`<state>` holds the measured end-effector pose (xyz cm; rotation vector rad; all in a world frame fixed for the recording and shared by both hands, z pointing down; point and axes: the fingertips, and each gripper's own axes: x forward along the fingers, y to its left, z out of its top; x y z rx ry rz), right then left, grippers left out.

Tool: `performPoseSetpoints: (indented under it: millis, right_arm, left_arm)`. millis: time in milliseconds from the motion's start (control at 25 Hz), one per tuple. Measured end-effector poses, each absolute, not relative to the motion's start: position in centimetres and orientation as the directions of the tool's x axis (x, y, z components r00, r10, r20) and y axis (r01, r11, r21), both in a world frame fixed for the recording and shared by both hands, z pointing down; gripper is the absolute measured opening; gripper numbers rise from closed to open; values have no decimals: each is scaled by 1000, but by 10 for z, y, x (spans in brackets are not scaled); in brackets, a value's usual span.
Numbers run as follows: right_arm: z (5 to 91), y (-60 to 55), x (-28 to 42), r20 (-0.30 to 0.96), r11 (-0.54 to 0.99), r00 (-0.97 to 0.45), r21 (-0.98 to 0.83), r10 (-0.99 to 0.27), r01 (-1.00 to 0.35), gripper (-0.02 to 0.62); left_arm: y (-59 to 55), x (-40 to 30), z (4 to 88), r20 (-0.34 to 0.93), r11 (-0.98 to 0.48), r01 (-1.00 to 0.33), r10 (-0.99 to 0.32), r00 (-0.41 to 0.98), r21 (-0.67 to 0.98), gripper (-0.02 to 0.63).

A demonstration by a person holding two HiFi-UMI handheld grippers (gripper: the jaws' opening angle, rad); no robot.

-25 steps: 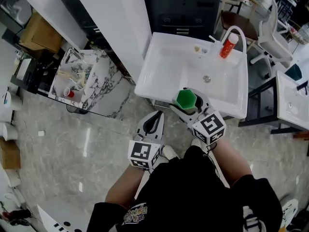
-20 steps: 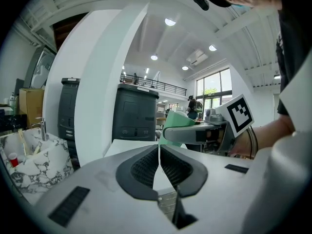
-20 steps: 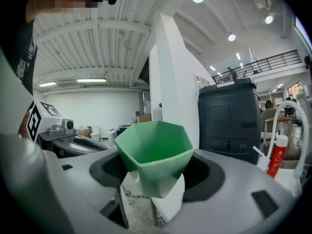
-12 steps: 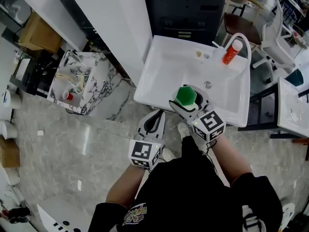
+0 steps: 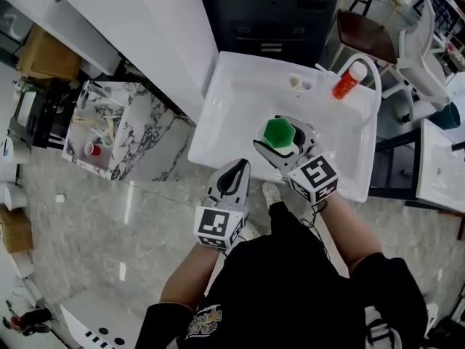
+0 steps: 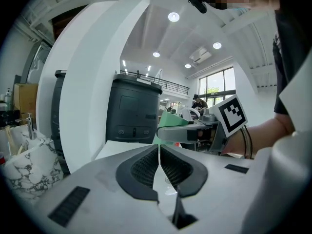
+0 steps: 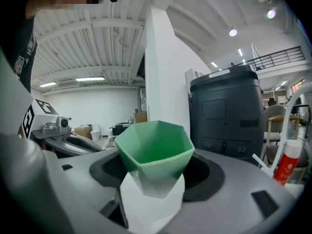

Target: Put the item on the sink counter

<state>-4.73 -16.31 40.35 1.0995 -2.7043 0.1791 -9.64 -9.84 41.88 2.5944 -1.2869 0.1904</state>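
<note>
A faceted cup (image 5: 278, 131), green at the top and white at the base, stands upright between the jaws of my right gripper (image 5: 280, 139), which is shut on it. It hangs over the front part of the white sink's basin (image 5: 231, 105). In the right gripper view the cup (image 7: 155, 152) fills the middle, held at its white base. My left gripper (image 5: 236, 173) is shut with nothing in it, just in front of the sink's front rim; its pads (image 6: 144, 165) meet in the left gripper view, where the cup (image 6: 168, 119) shows beyond.
A red bottle (image 5: 347, 80) stands by the white arched faucet (image 5: 368, 62) at the sink's back right, with small items (image 5: 298, 83) beside it. A marble-patterned stand (image 5: 120, 133) with clutter is at the left. A dark cabinet (image 5: 272, 9) is behind the sink, and chairs (image 5: 410, 42) at the right.
The right gripper has carried the cup from the sink's front rim further in over the basin. The left gripper has come closer to the sink's front edge.
</note>
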Motion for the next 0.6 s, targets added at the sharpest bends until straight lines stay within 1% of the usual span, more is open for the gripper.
performPoseSetpoints:
  millis: [280, 600]
  right_arm:
    - [420, -212, -27, 269, 713, -690, -15, -672, -701, 367]
    - [444, -270, -16, 293, 711, -686, -26, -666, -702, 367]
  left_arm:
    - [-141, -74, 431, 230, -589, -792, -758, 610, 161, 23]
    - [-186, -64, 443, 242, -574, -803, -766, 595, 159, 23]
